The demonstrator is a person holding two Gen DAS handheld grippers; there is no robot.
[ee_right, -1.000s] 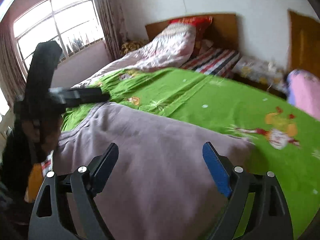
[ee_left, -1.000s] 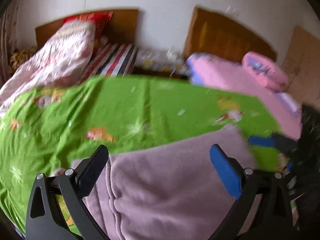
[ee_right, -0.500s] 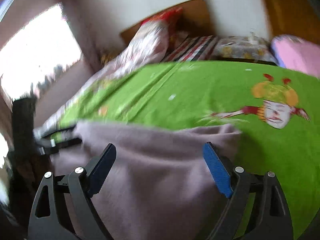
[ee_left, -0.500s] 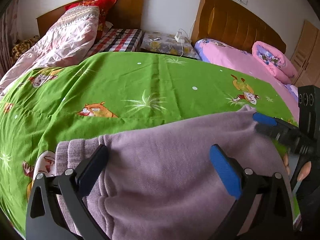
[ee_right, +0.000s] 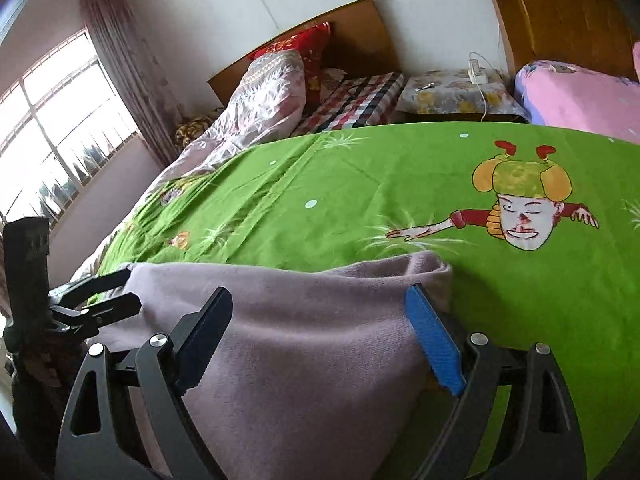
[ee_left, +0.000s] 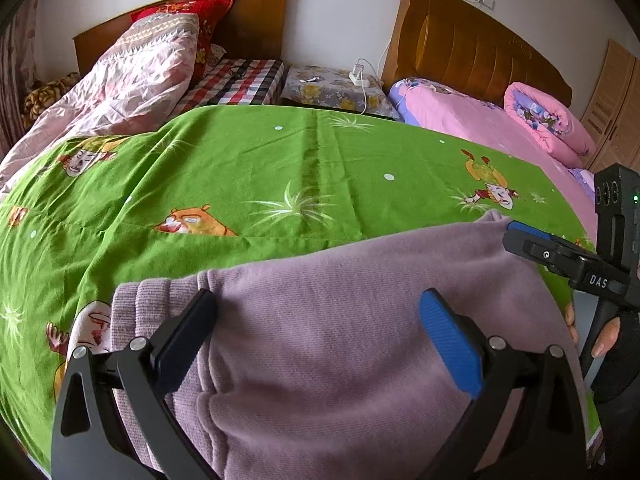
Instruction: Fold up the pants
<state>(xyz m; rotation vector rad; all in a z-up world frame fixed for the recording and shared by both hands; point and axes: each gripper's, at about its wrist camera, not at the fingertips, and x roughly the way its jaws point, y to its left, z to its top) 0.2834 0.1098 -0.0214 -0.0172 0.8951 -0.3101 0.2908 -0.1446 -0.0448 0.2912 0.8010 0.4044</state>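
Through the left wrist camera I see my left gripper [ee_left: 316, 340] in the lower centre of the frame with its fingers spread wide, the black pad at lower left and the blue pad at lower right, nothing pinched between them. The mauve pants [ee_left: 352, 320] fill the lower middle of that frame, lying across the near edge of the green cartoon sheet [ee_left: 248, 168], with the ribbed waistband [ee_left: 152, 296] at the lower left, just above the black pad. At the right edge I can see my right gripper [ee_left: 556, 252], its blue-tipped finger at the far right corner of the cloth; from here I cannot tell whether it touches. Through the right wrist camera the right gripper [ee_right: 320, 336] also stands wide open in the lower centre, gripping nothing, and the pants [ee_right: 300, 328] spread under and between its fingers, their far corner [ee_right: 432, 264] lifted into a small fold just right of centre. The left gripper [ee_right: 96, 300] shows at the left edge of this frame, its two dark fingers apart at the pants' left end. Beyond the sheet, toward the top of both frames, lie a pink patterned quilt [ee_left: 136, 80], a red pillow [ee_left: 200, 12] and a pink bed [ee_left: 480, 120].
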